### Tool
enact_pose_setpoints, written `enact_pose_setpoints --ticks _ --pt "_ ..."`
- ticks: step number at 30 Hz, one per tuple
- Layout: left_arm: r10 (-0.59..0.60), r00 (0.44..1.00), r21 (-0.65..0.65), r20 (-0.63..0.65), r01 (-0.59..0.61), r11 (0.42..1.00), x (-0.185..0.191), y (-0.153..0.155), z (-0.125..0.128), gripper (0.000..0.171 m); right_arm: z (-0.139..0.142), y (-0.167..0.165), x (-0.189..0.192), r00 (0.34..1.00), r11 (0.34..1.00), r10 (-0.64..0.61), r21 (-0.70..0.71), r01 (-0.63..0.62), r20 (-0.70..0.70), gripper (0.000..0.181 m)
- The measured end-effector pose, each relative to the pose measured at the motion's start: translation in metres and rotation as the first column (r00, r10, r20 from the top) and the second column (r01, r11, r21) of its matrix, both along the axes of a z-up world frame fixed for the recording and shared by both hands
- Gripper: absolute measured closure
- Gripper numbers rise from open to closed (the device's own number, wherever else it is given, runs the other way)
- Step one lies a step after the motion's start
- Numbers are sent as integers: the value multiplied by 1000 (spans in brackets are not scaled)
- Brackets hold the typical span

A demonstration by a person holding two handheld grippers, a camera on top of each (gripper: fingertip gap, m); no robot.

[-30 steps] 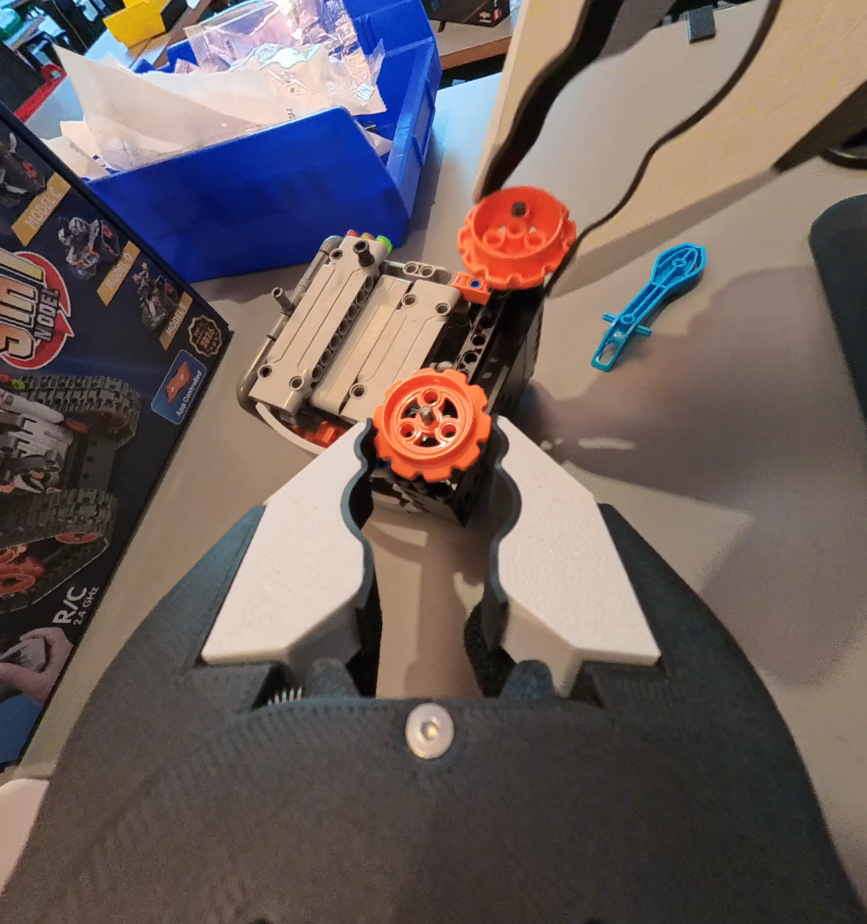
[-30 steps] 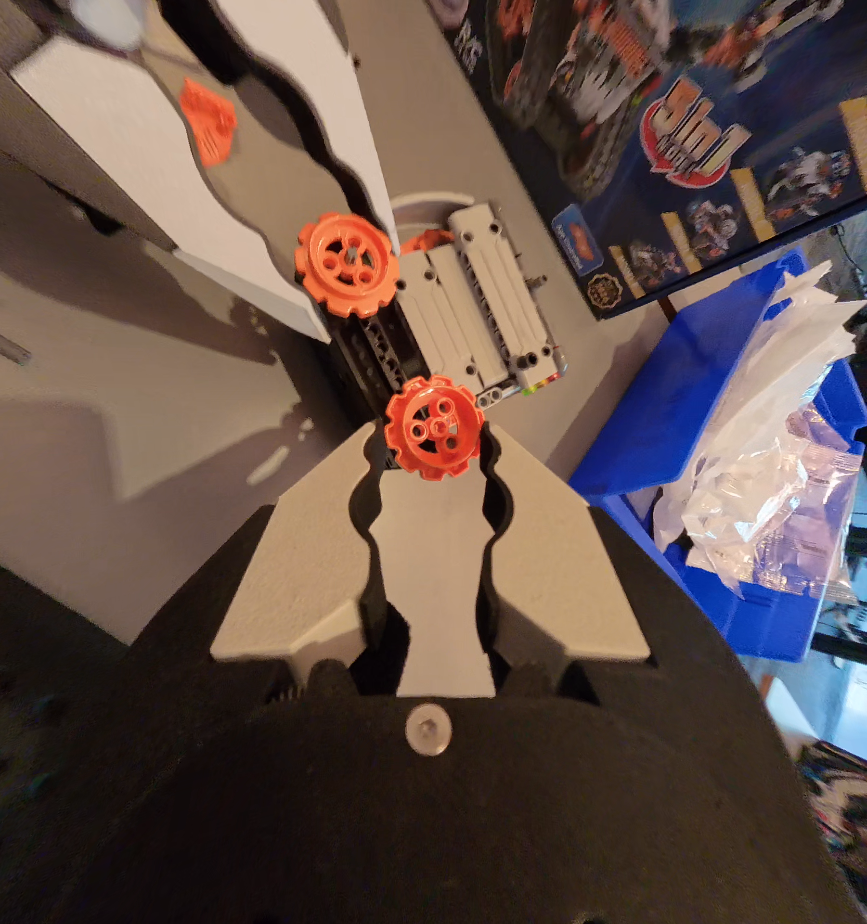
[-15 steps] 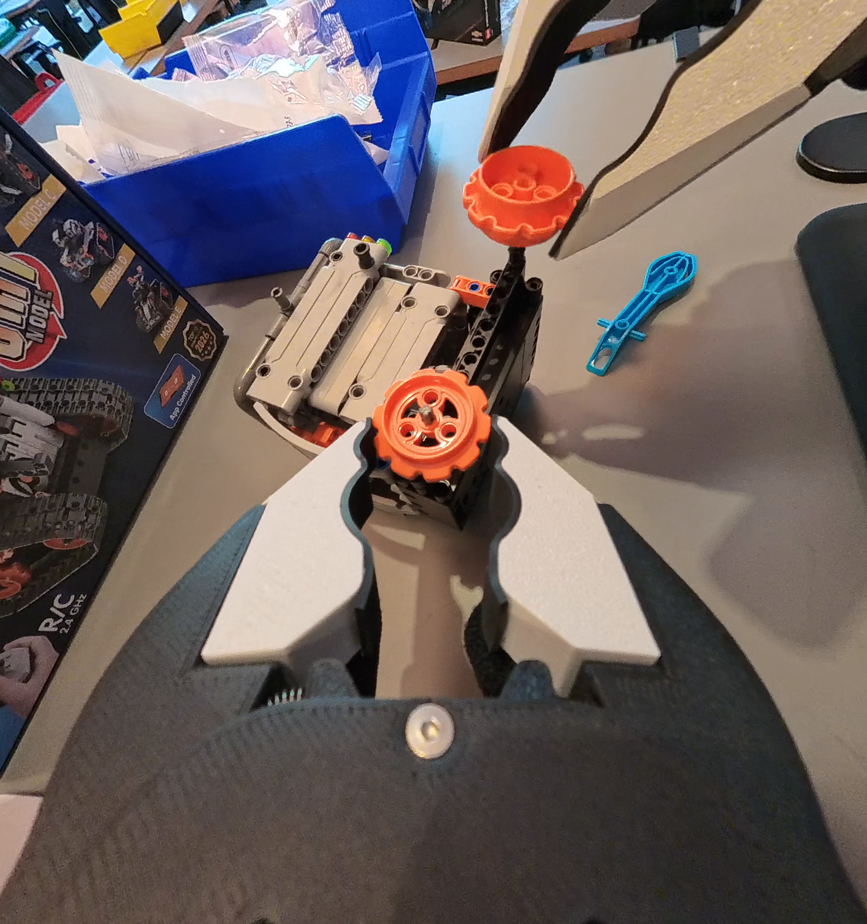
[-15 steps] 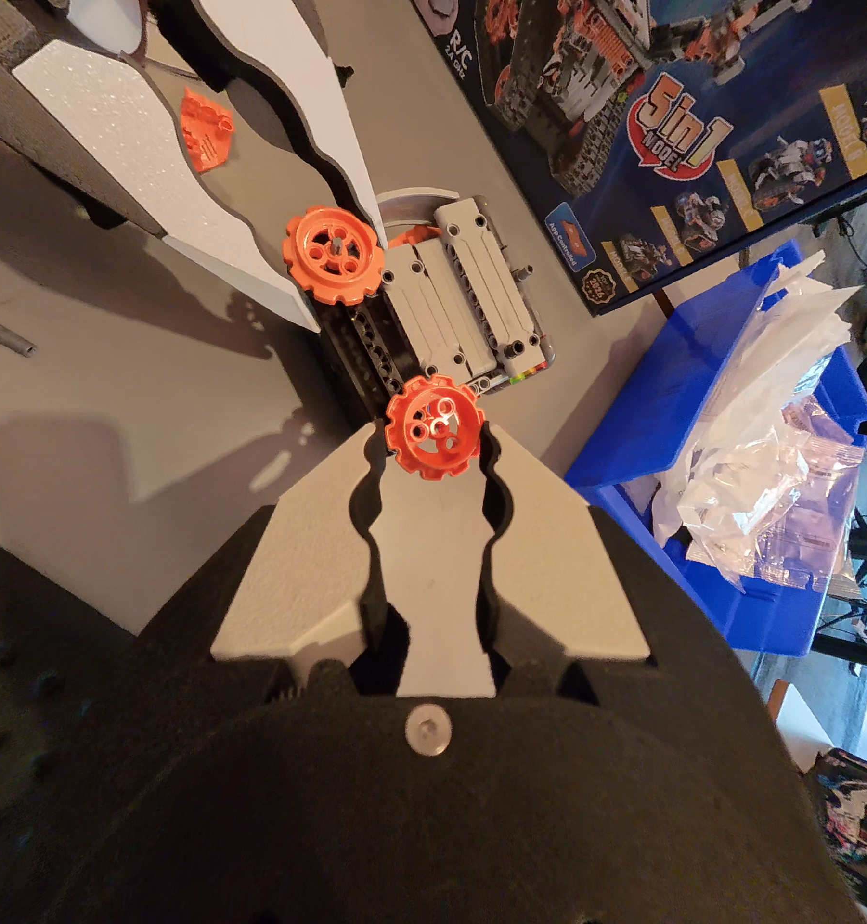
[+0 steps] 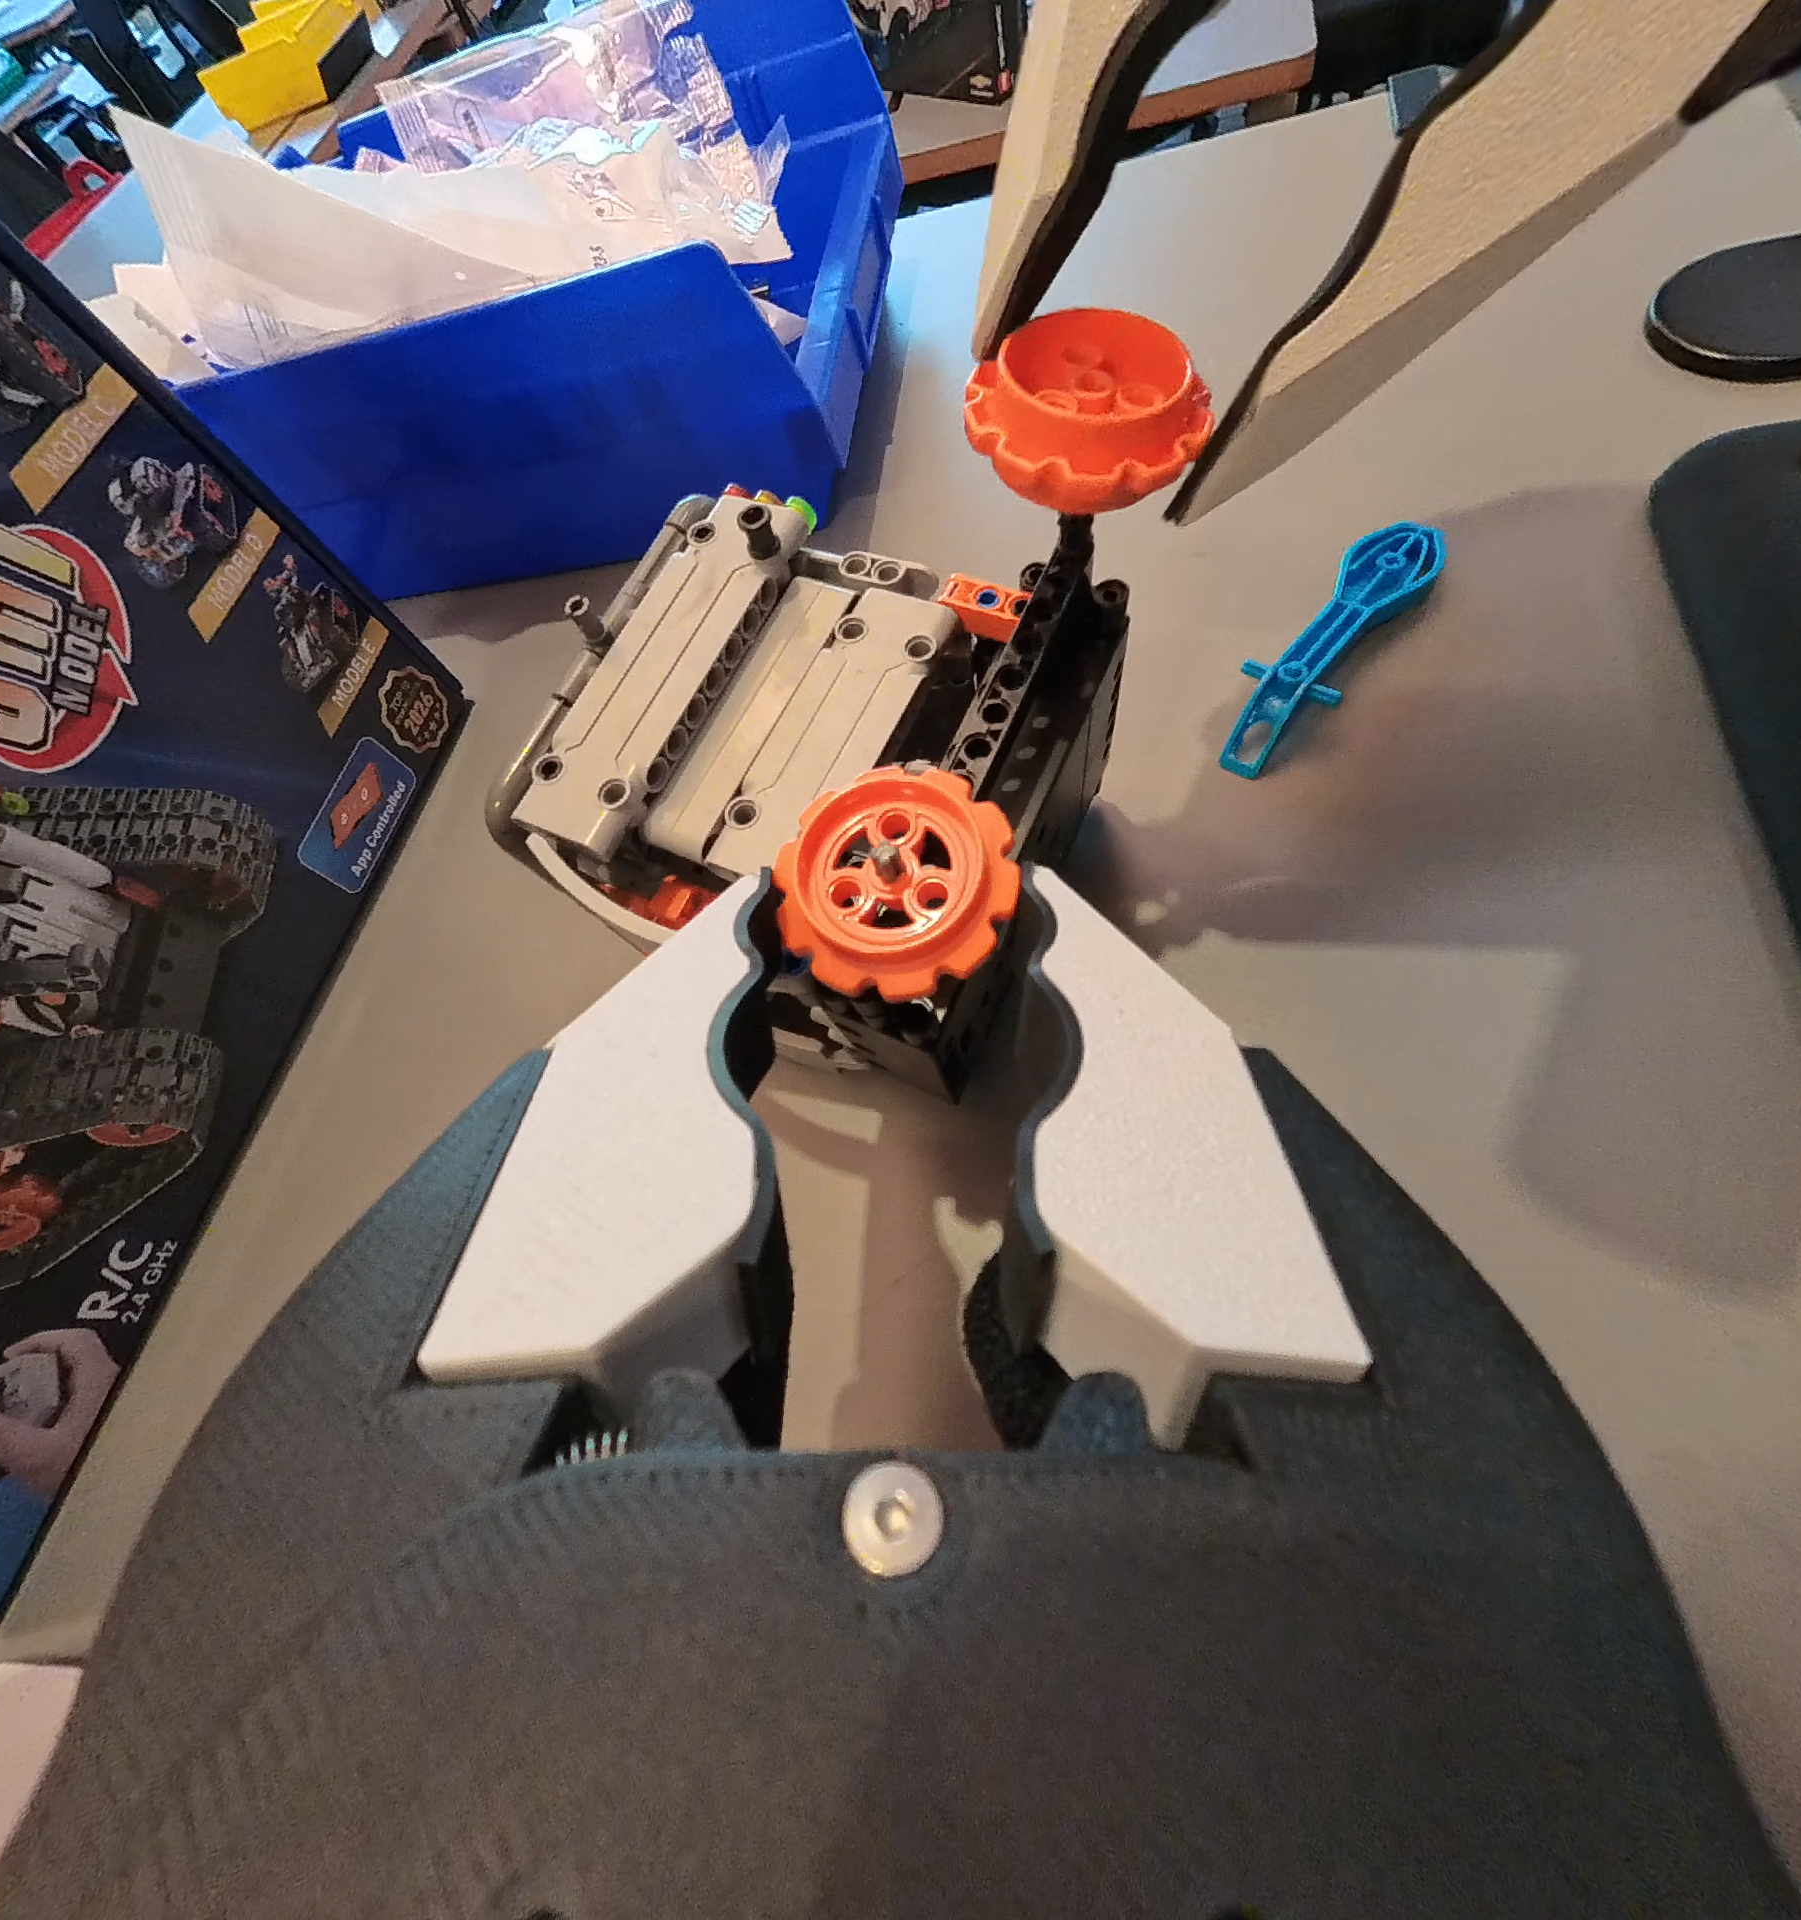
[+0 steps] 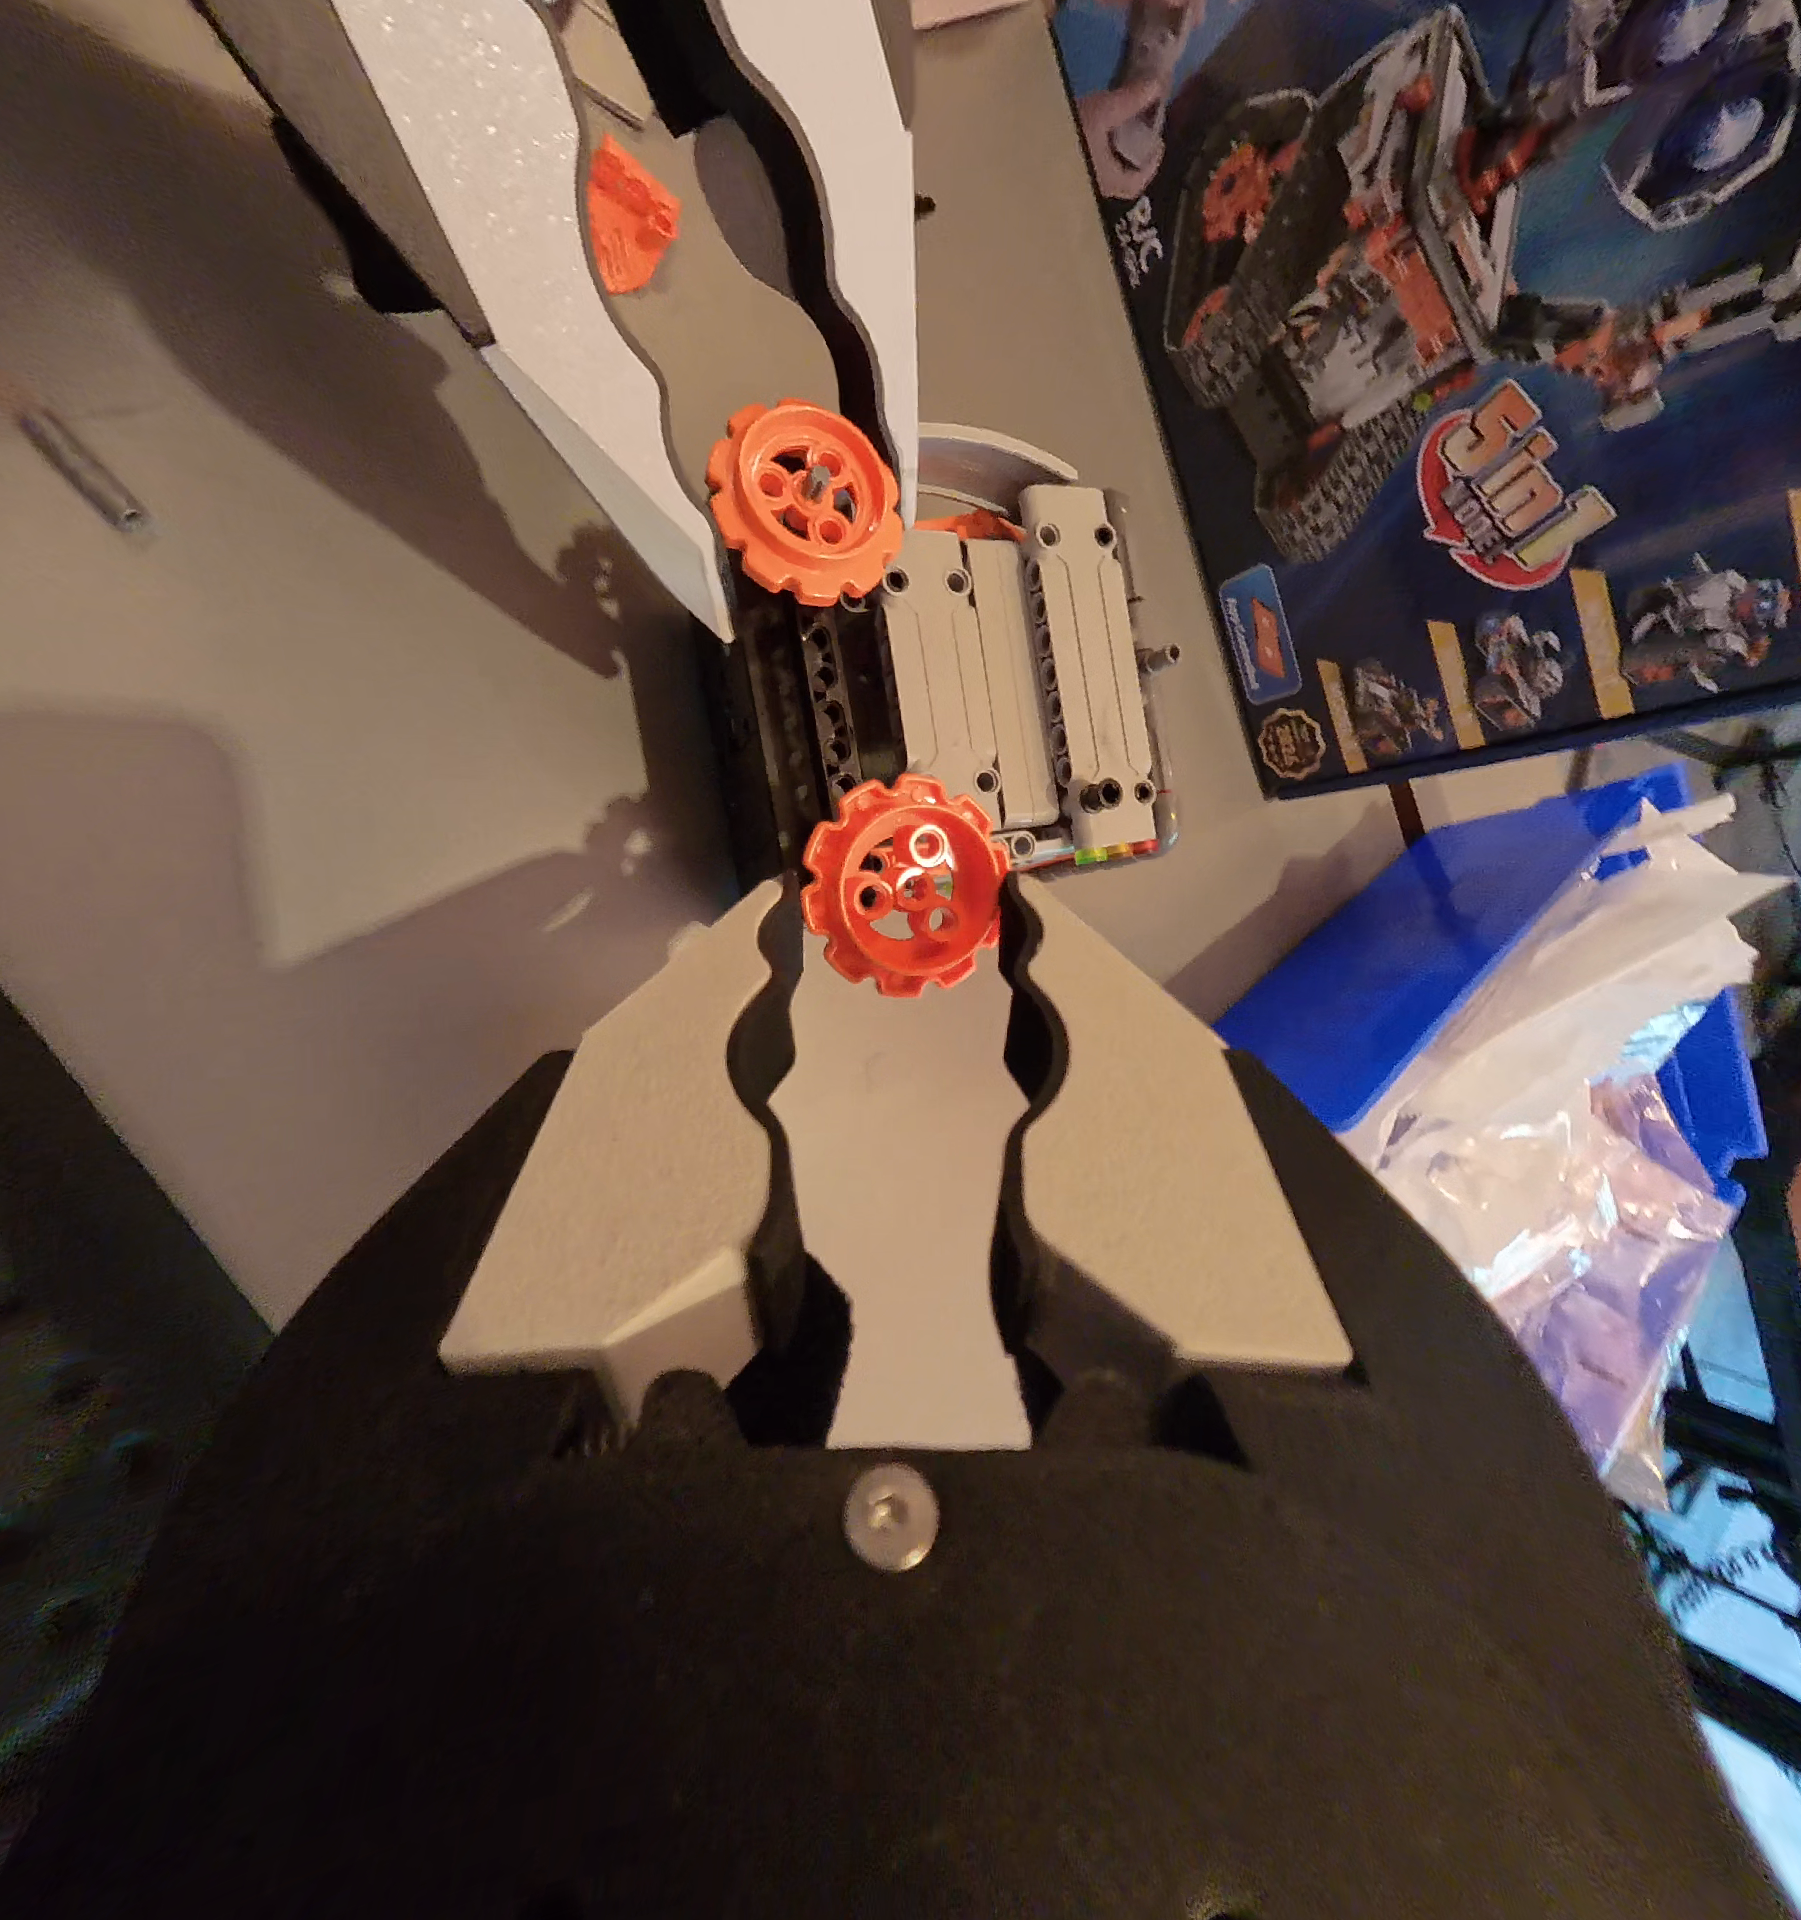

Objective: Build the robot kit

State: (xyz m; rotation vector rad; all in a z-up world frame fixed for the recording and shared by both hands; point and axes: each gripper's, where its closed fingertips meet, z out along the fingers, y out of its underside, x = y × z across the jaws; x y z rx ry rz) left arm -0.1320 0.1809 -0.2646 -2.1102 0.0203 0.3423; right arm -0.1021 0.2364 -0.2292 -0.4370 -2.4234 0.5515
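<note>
Two orange wheels (image 5: 896, 900) (image 5: 1089, 405), one blue bin (image 5: 563, 395).

Printed lettering on toy box (image 5: 127, 748)

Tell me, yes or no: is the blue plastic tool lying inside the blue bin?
No: the blue plastic tool lies on the bare grey table, well apart from the blue bin.

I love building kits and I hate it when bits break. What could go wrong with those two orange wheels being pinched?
The right gripper holds an orange wheel up on a thin black axle; tilting might bend the axle or pop the wheel off. The left gripper grips the other wheel on the model; pulling apart could split the bricks. A dropped wheel might roll near the blue tool.
</note>
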Motion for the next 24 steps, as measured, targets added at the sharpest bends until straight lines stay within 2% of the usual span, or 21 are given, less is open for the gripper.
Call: enact_pose_setpoints --ticks 7,16,24 --pt "-1 1000 0 0 1 1000 -1 -1 0 129 1 -2 -1 994 993 112 23 -113 11 146" --pt "-3 1000 -2 -3 3 1000 -1 -1 0 129 1 0 -2 994 995 99 25 -100 47 146" --pt "-2 1000 -5 -5 2 1000 -1 -1 0 129 0 -2 1 986 989 145 22 -147 82 146"
